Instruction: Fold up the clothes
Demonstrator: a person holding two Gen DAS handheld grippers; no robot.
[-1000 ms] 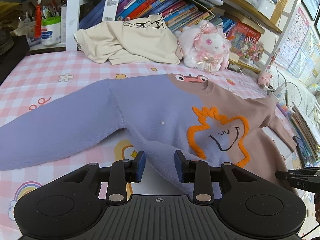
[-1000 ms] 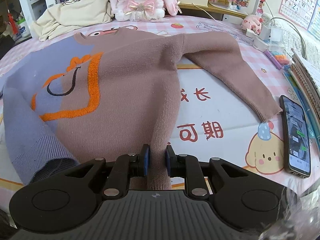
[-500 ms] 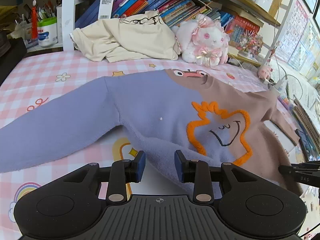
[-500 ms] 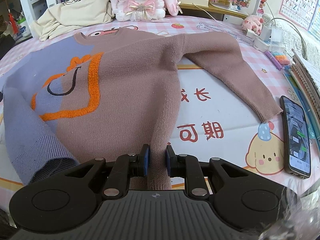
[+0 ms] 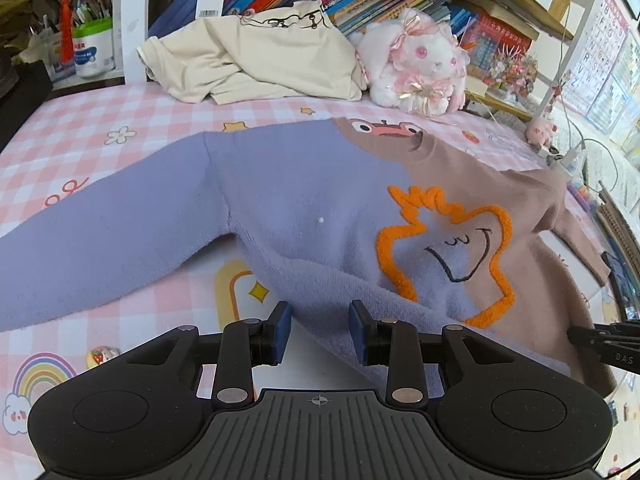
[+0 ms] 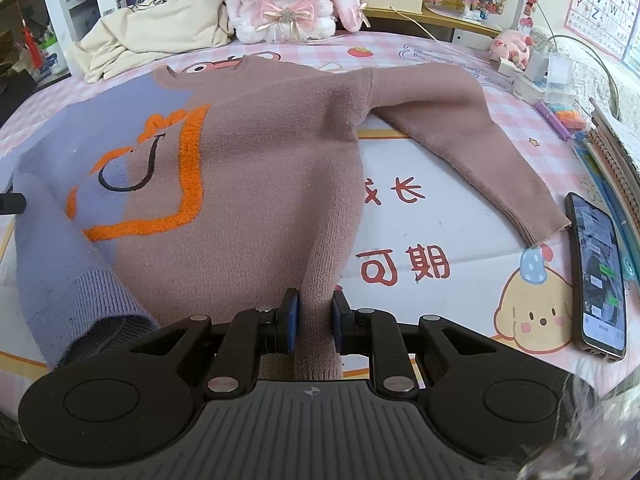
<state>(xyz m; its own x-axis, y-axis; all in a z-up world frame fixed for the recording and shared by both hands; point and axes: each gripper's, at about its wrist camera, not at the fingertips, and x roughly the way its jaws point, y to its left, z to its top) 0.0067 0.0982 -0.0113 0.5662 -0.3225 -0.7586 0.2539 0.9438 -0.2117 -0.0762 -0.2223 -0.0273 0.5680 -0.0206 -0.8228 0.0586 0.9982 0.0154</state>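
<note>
A raised ridge of hem is pinched between the right tongs (image 6: 314, 322) at 6 o'clock, presumably for lifting into a fold. The left tongs (image 5: 319, 330) are spread apart around the lilac hem. The fuzzy knit sweater (image 6: 256, 152) is spread flat across the checked worktop (image 5: 80, 132), sleeves splayed. At 12 o'clock a plush rabbit (image 6: 286, 0) is propped.

Open tabletop (image 6: 440, 216) between sweater (image 6: 256, 168) body and brown sleeve (image 6: 472, 152). Blocked on the right by phone (image 6: 598, 276), just beside the cuff, and stacked notebooks (image 6: 612, 152) at the edge. Hemmed at the back by cream shirt (image 5: 256, 56) and plush rabbit (image 5: 416, 68), near the collar. Bare checked surface to the left beyond the purple sleeve (image 5: 100, 240), with only a small sticker-like disc (image 5: 102, 356) near the front.
</note>
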